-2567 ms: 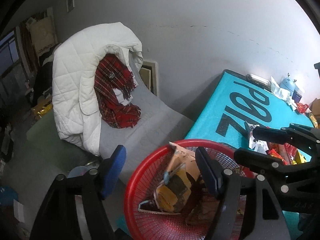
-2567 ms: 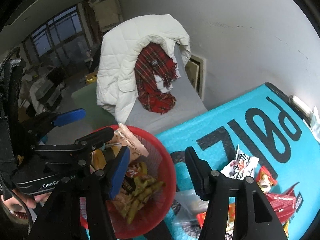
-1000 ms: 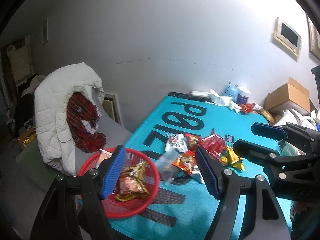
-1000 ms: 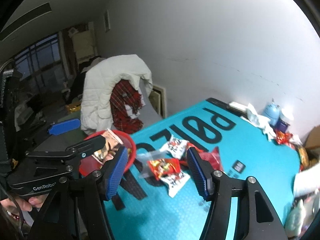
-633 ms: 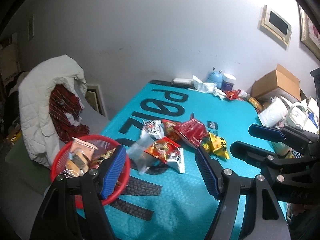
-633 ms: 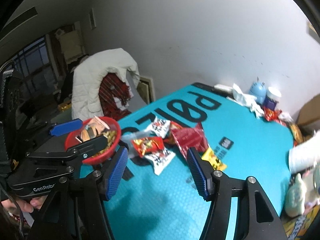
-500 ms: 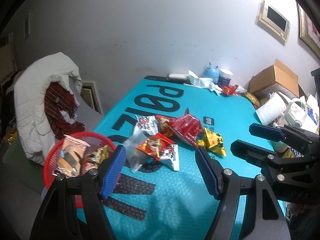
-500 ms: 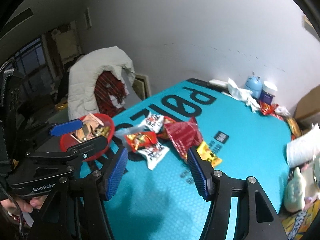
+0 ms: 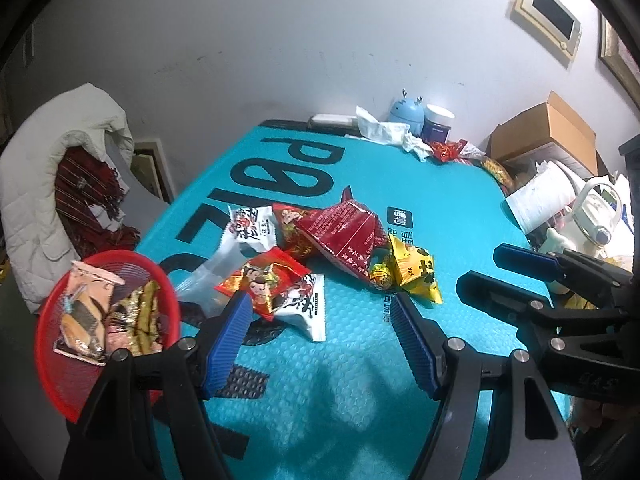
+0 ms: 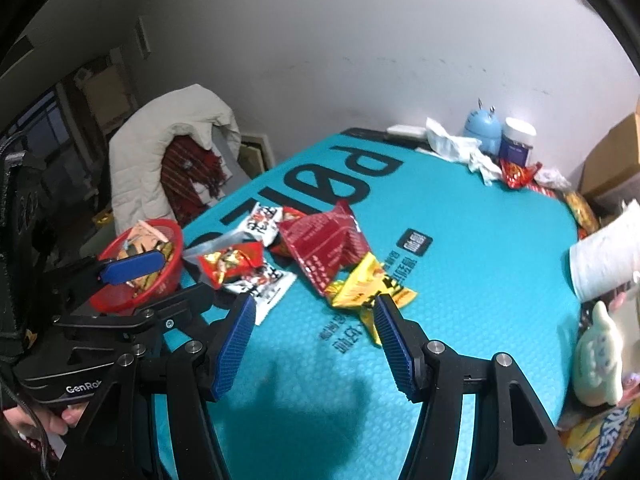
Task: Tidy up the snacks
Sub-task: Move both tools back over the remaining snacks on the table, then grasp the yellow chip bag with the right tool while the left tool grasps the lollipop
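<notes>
A pile of snack packets lies mid-table on the teal mat (image 9: 460,184): a large red bag (image 9: 348,236), a yellow packet (image 9: 416,276), a red-orange packet (image 9: 264,276), white packets (image 9: 252,228) and a clear bag (image 9: 208,280). A red basket (image 9: 52,376) at the table's left edge holds several snacks. My left gripper (image 9: 320,344) is open and empty, just short of the pile. My right gripper (image 10: 314,344) is open and empty, close to the yellow packet (image 10: 368,280). The basket shows left in the right wrist view (image 10: 120,300).
A chair with a white jacket (image 9: 44,152) and a plaid scarf stands left of the table. At the far edge are a blue figurine (image 9: 406,112), a jar, tissues and wrappers. Cardboard box (image 9: 540,132), paper roll and clutter crowd the right side.
Both grippers have swung right from above the basket and chair to face the snack pile on the table, then moved closer to it. Both stayed open and empty.
</notes>
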Tool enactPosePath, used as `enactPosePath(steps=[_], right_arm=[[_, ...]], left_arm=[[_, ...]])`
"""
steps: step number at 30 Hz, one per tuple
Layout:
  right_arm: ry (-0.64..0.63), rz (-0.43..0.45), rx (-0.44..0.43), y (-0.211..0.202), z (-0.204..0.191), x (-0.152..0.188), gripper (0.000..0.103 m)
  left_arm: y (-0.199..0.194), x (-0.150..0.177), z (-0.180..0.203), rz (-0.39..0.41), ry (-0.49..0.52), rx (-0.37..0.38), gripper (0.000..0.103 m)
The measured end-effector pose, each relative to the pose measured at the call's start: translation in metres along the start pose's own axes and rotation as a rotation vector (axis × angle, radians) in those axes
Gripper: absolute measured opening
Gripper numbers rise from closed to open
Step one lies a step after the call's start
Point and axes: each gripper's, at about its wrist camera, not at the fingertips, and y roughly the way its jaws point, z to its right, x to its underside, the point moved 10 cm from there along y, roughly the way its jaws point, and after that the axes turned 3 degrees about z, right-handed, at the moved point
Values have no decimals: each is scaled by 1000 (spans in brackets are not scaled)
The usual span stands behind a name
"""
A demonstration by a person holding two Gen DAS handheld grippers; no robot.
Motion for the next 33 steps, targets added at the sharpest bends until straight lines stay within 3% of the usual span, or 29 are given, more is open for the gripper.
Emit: enactPosePath(steps=[17,24,28,33], right_arm=[[90,-103,40,69,41,9,62],[148,-147,42,96,54,14,62],[173,-156,39,103,60,18,69],[164,-150,27,104,62,20,66]], left_arm=[[60,8,-3,-106,2,24,71],[70,3,-1,-93,35,40,71],[76,2,-1,-101,24,53,71],[78,0,3,-96,24,67,71]])
